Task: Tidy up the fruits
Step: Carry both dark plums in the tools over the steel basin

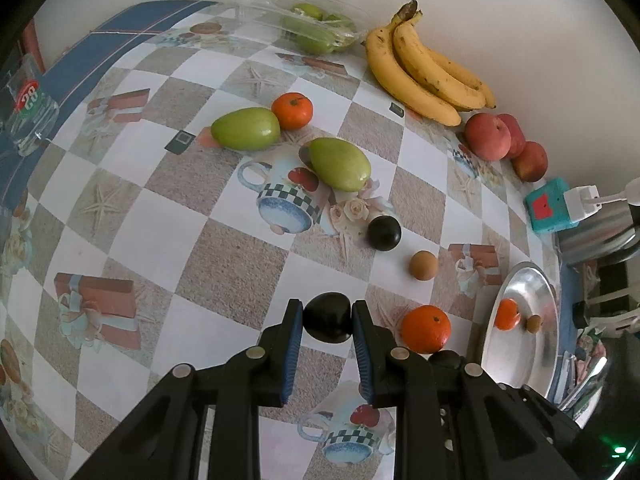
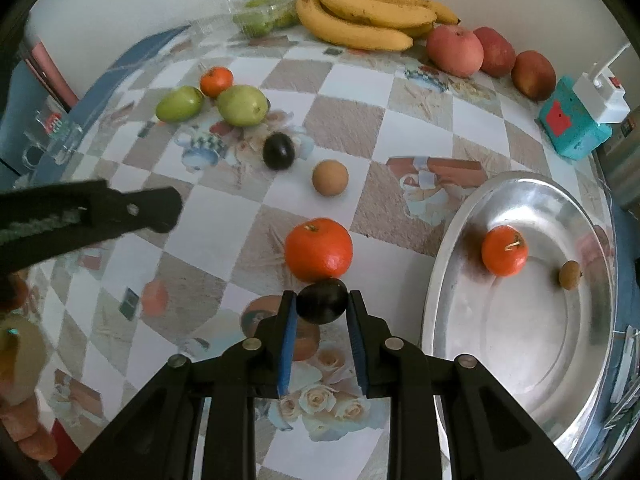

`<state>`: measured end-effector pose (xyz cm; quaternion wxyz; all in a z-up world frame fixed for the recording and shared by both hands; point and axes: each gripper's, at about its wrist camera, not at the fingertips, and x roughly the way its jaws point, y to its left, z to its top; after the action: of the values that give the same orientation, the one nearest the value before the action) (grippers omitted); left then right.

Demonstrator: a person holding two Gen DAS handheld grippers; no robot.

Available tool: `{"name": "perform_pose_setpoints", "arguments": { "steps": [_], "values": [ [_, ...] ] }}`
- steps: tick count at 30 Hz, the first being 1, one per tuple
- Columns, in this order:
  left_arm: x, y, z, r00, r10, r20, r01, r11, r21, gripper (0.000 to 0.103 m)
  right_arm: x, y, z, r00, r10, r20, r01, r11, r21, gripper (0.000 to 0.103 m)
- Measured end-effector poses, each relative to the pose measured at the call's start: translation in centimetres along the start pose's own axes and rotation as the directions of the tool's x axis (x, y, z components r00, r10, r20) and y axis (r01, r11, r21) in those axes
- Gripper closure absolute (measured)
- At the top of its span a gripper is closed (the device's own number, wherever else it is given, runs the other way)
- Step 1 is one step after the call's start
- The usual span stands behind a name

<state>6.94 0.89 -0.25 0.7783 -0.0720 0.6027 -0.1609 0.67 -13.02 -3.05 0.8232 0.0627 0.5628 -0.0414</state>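
Observation:
My left gripper [image 1: 326, 314] is shut on a dark plum [image 1: 327, 317] just above the checked tablecloth. My right gripper [image 2: 322, 302] is shut on another dark plum [image 2: 322, 301], beside an orange [image 2: 319, 250]. A silver plate [image 2: 520, 360] at the right holds a small orange [image 2: 504, 251] and a little brown fruit [image 2: 569, 275]. A third dark plum [image 2: 279, 151], a round brown fruit [image 2: 330, 178], two green mangoes [image 2: 242, 105] and another orange [image 2: 216, 81] lie loose on the table. The left gripper's arm [image 2: 92, 212] shows in the right wrist view.
Bananas [image 2: 360, 16] and red apples [image 2: 456, 50] line the back wall, with a clear box of green fruit [image 2: 262, 16]. A teal box with a white plug [image 2: 572, 120] stands at the right. A glass mug [image 1: 28, 116] sits at the left edge.

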Motion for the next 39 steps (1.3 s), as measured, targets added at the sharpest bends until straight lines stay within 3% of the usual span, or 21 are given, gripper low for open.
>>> {"name": "perform_pose_setpoints", "arguments": {
  "steps": [4, 16, 24, 31, 39],
  "values": [
    [-0.1, 0.0, 0.1, 1.000, -0.003, 0.005, 0.003, 1.000, -0.002, 0.076, -1.7, -0.2, 0.3, 0.998, 0.039, 0.047, -0.040, 0.999, 0.026, 0.077],
    [-0.2, -1.3, 0.0, 1.000, -0.006, 0.007, 0.006, 0.999, 0.034, 0.076, -3.6, -3.2, 0.5, 0.995, 0.012, 0.098, -0.027, 0.987, 0.159, 0.077],
    [0.0, -5.0, -1.2, 1.000, -0.019, -0.004, 0.019, 0.990, 0.136, 0.076, -4.9, -8.7, -1.5, 0.990, -0.103, 0.095, 0.066, 0.939, 0.336, 0.077],
    [0.6, -9.3, -2.6, 0.998, -0.044, -0.033, 0.051, 0.967, 0.251, 0.076, -5.8, -13.7, -3.6, 0.977, -0.204, 0.055, 0.155, 0.869, 0.470, 0.077],
    [1.0, -14.3, -5.1, 0.995, -0.085, -0.045, 0.096, 0.913, 0.395, 0.076, -6.4, -16.4, -4.8, 0.972, -0.233, 0.040, 0.175, 0.824, 0.538, 0.077]
  ]
}}
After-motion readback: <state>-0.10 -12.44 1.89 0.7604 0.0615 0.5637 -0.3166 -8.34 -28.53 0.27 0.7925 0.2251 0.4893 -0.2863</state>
